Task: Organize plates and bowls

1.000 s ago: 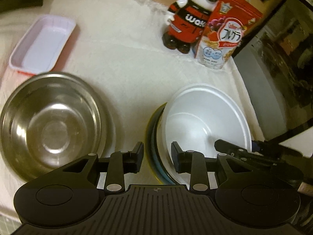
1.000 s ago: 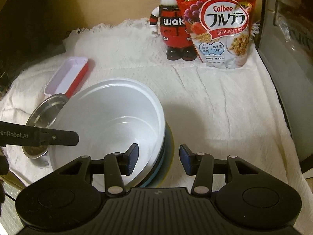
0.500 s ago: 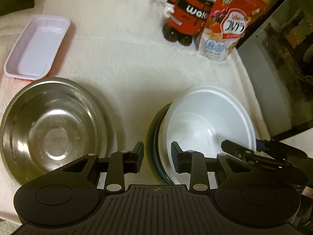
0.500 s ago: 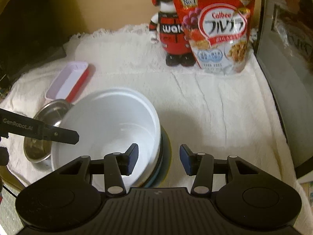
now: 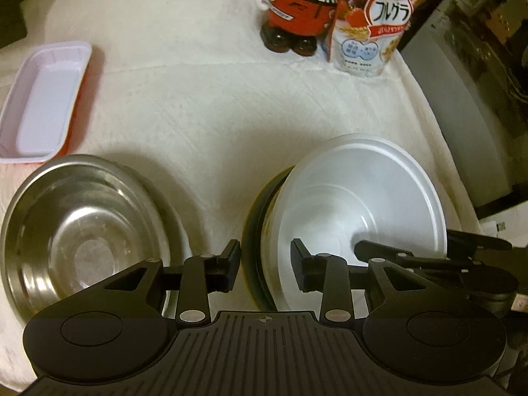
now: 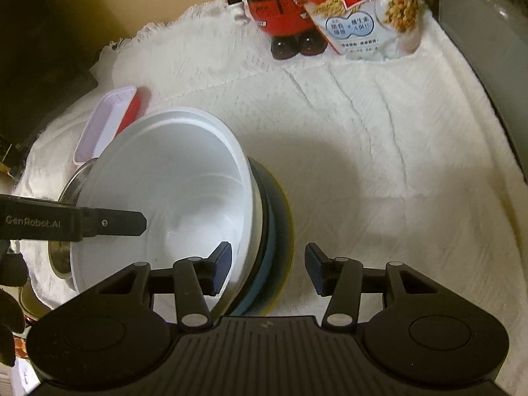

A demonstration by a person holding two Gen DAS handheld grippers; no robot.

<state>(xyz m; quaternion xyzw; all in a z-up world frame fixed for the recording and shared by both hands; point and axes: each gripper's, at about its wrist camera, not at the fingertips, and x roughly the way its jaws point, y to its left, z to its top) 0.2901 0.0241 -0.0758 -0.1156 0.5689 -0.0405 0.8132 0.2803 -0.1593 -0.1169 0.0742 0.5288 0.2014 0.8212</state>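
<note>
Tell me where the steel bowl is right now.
In the left wrist view the steel bowl sits on the white cloth at lower left, just in front of the red tray and left of the white bowl.

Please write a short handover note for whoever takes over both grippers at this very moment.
Left gripper: jaws opening, straddling the near rim of the white plastic bowl, pads not pressing.
Right gripper: jaws opening, astride the bowl's opposite rim, holding nothing.
The bowl sits tilted on the stack of blue and yellow plates. The round steel bowl and the white-lined red rectangular tray lie apart on the white cloth.
Done: partial stack.
Left: gather the rest.
</note>
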